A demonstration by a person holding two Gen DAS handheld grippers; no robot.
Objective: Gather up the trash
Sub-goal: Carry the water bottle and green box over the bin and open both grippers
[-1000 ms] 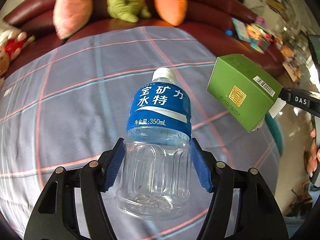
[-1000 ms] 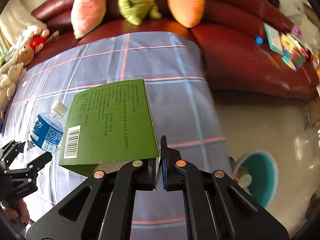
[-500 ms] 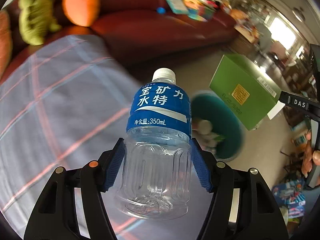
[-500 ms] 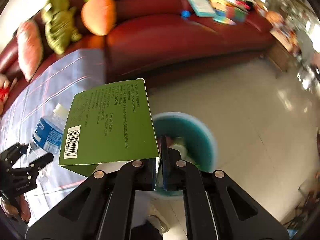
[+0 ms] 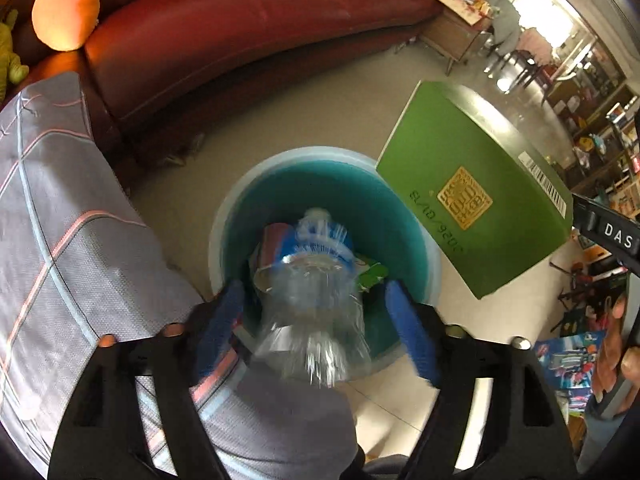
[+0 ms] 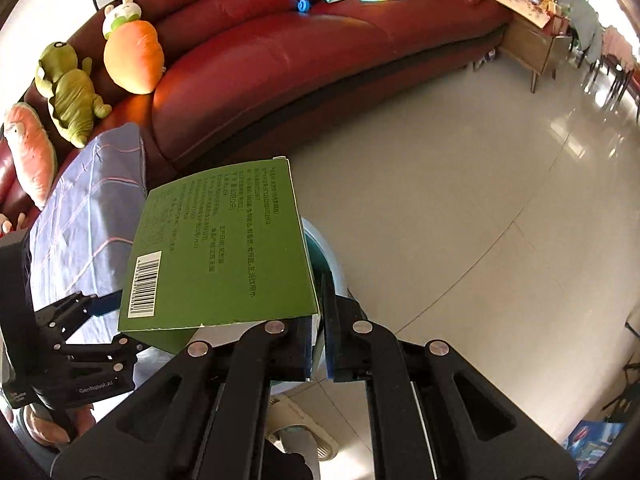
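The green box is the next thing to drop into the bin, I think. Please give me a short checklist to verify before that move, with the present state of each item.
1. Left gripper jaws opening, pads clear of the water bottle: ok.
2. Bottle is over the teal bin, blurred, falling in: ok.
3. Right gripper shut on an edge of the green box: ok.
4. Box over the bin opening: not ok; in the left wrist view it overlaps only the bin's right rim.
5. Room in the bin for the box: cannot tell; trash already lies inside.
6. Left gripper out of the box's path: not ok; it hangs over the bin.
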